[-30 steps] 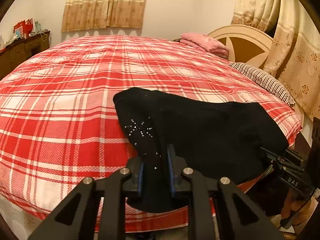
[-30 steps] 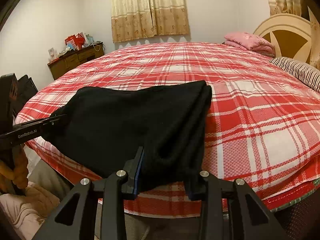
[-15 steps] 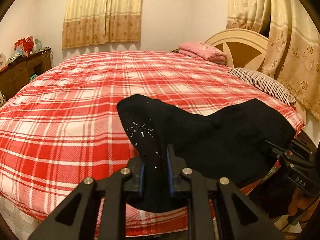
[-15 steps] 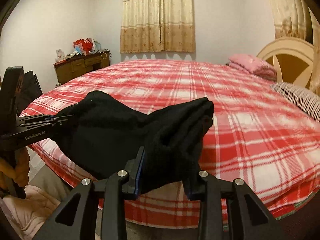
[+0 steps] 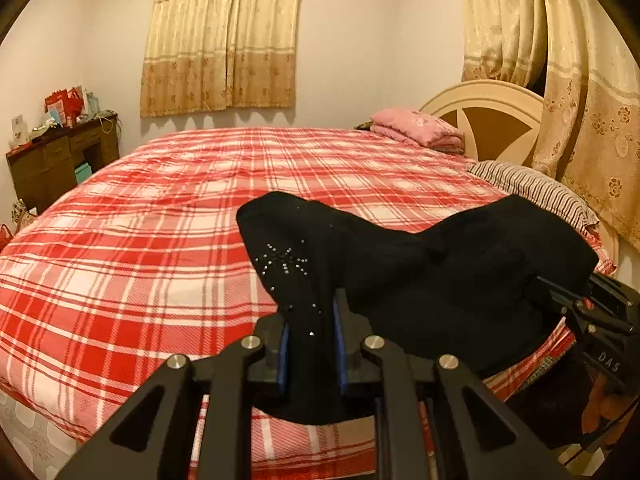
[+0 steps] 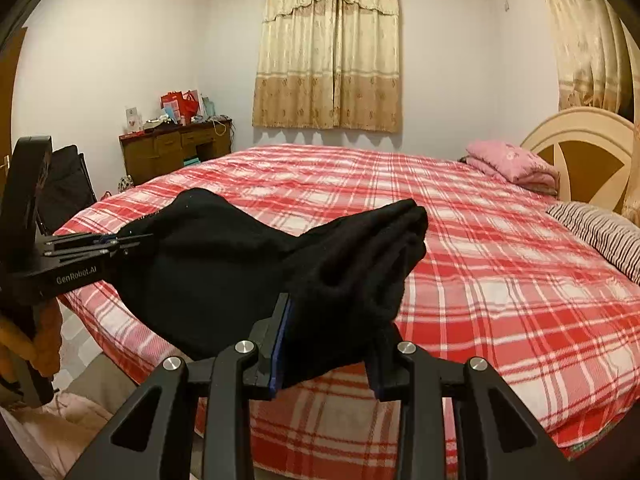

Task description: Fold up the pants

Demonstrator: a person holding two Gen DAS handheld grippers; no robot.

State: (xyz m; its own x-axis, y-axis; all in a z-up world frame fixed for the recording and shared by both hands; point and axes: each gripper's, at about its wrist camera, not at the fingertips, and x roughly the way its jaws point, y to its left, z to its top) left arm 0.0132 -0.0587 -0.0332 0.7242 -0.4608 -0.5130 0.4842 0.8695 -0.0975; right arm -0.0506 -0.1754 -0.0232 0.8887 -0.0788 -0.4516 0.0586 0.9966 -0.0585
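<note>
The black pants (image 5: 400, 272) hang in the air above the near edge of the red plaid bed (image 5: 160, 208), slung between both grippers and sagging in the middle. My left gripper (image 5: 310, 340) is shut on one end, where small rhinestones glint on the cloth. My right gripper (image 6: 332, 340) is shut on a thick bunched fold of the pants (image 6: 248, 272) at the other end. Each gripper shows in the other's view: the right one (image 5: 568, 300) at the right edge, the left one (image 6: 116, 242) at the left edge.
A pink folded blanket (image 6: 512, 164) and a striped pillow (image 6: 600, 232) lie by the headboard (image 6: 580, 148). A cluttered wooden dresser (image 6: 176, 148) stands by the far wall under beige curtains (image 6: 328, 52). A pink cloth (image 6: 60, 432) lies on the floor by the bed.
Both grippers have risen, lifting the pants off the bed. The cloth lay flat on the cover a second ago; it now hangs humped at each end with a dip between.
</note>
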